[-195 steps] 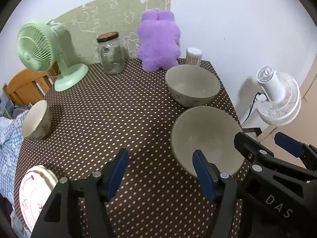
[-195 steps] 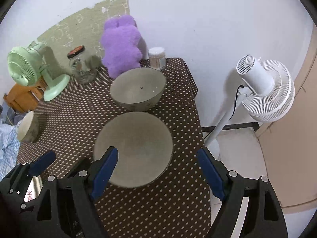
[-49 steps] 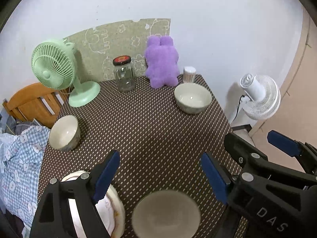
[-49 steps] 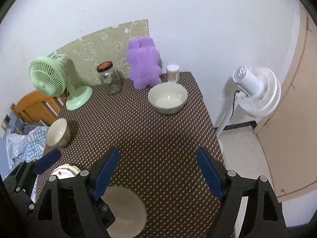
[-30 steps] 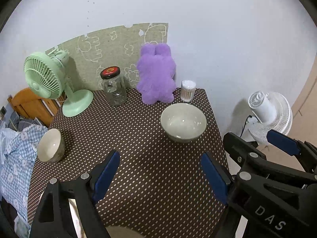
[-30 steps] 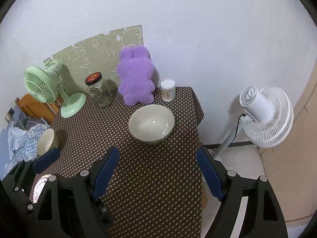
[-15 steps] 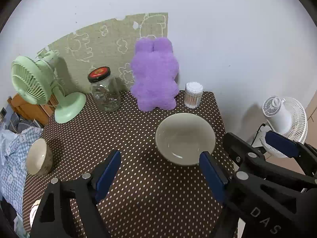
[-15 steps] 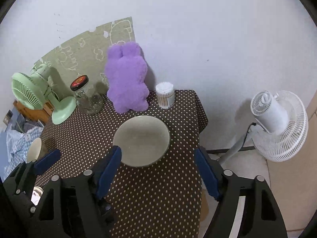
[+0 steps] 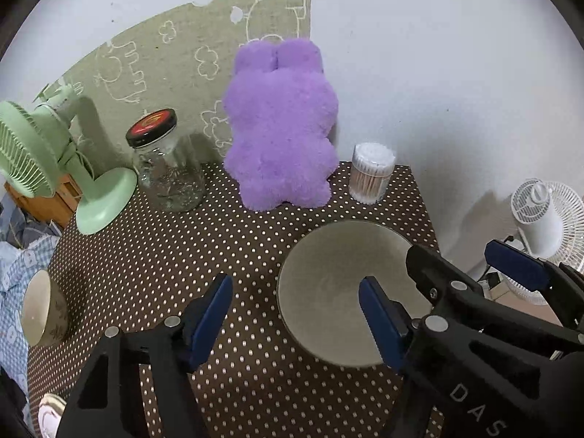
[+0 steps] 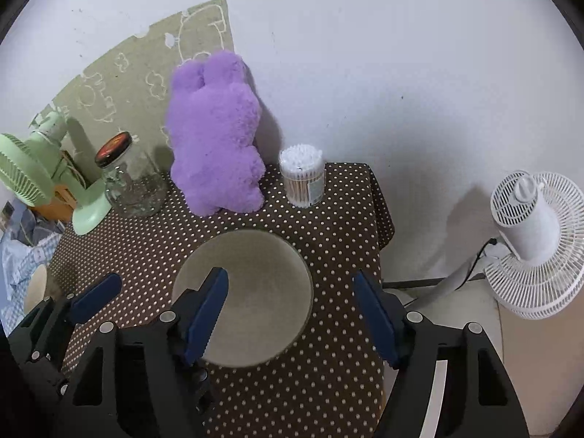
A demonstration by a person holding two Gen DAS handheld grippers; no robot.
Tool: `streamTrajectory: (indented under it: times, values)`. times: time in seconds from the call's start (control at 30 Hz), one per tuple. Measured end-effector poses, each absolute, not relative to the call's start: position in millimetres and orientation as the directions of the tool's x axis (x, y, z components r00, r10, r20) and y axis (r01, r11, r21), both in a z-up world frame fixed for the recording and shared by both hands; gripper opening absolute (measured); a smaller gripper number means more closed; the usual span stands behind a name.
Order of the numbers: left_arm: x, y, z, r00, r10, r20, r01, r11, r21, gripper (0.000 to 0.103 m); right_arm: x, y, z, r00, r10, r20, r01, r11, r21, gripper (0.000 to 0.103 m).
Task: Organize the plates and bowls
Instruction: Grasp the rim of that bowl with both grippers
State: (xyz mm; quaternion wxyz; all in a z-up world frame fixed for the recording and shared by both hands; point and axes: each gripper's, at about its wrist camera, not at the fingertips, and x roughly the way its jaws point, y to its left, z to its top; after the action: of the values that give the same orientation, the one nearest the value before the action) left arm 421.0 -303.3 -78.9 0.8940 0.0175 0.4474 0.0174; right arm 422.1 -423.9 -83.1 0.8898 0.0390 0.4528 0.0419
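A large grey-green bowl [image 9: 328, 284] stands on the dotted brown tablecloth near the table's back right; it also shows in the right wrist view [image 10: 262, 284]. My left gripper [image 9: 295, 314] is open, its right finger over the bowl's inside and its left finger over the cloth. My right gripper [image 10: 292, 310] is open, its left finger over the bowl and its right finger beyond the bowl's right rim. A small cream bowl [image 9: 40, 310] sits at the table's left edge. A plate's rim [image 9: 51, 412] shows at the bottom left.
A purple plush toy [image 9: 281, 127], a glass jar with a dark lid [image 9: 164, 168], a cotton swab tub [image 9: 370, 173] and a green desk fan [image 9: 40, 157] stand along the back wall. A white floor fan [image 10: 536, 233] stands right of the table.
Both grippers have moved forward and down toward the far bowl, which now fills the middle of both views. The near bowl and most of the plate have dropped out of view.
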Motion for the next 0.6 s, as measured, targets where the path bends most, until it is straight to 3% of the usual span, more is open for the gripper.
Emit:
streamTrajectory:
  times: [0.07,0.13,0.3,0.37,0.6]
  values:
    - [428.6,-302.7,-85.9,0.591,0.051,-0.805,-0.016,0.999,0.051,0.069,429.6,-422.8,-90.6,0.578,0.11,-0.809,-0.039,0.993,0.107,0.074]
    - [433.9,-301.5,-92.2,0.583,0.055,-0.811,-0.024,0.998,0.051,0.066,436.1,-421.4,-96.7,0.569,0.112,-0.814,-0.039,0.993,0.109,0.067]
    - [446.5,-298.1,-109.7,0.551,0.053,-0.833,-0.039,0.999,0.037,0.059,449.2,-420.4,-113.6,0.545,0.116,-0.83,-0.038,0.993,0.114,0.066]
    - [450.9,-297.3,-115.9,0.54,0.039,-0.841,-0.036,0.999,0.024,0.048,452.6,-419.5,-119.3,0.538,0.119,-0.835,-0.038,0.992,0.117,0.064]
    - [460.2,-301.2,-131.5,0.502,0.028,-0.865,-0.019,1.0,0.021,0.034,461.0,-416.8,-136.8,0.51,0.14,-0.849,-0.041,0.99,0.138,0.048]
